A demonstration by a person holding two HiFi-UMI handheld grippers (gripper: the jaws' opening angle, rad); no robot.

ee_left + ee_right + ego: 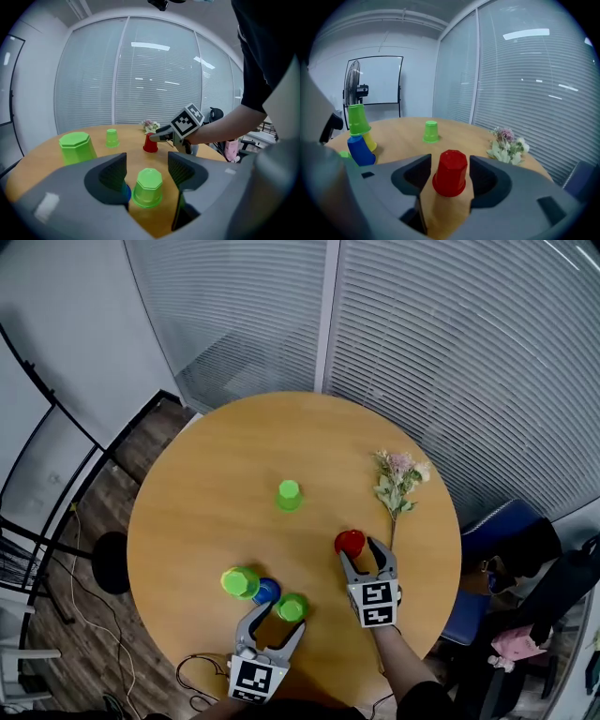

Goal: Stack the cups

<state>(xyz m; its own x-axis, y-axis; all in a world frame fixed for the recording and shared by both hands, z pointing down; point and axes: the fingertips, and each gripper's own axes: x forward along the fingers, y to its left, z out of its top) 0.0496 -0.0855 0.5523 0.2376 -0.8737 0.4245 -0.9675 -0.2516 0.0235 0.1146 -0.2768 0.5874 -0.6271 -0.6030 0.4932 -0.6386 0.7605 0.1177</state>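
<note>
All cups stand upside down on the round wooden table (206, 484). A red cup (350, 543) (450, 172) sits at the fingertips of my right gripper (363, 552) (450, 161), whose jaws stand open on either side of it with gaps showing. My left gripper (278, 615) (146, 159) is open around a small green cup (292, 607) (148, 187). A blue cup (266, 591) (125, 192) peeks from behind its left jaw. Next to it a taller green cup (240, 582) (76, 147) seems to sit on a yellow one (370, 140). A lone green cup (289, 495) stands mid-table.
A sprig of dried flowers (398, 479) lies at the table's right side, just beyond the right gripper. Slatted glass walls run behind the table. Dark chairs and bags (525, 559) crowd the right edge, and a cable lies on the floor at the left.
</note>
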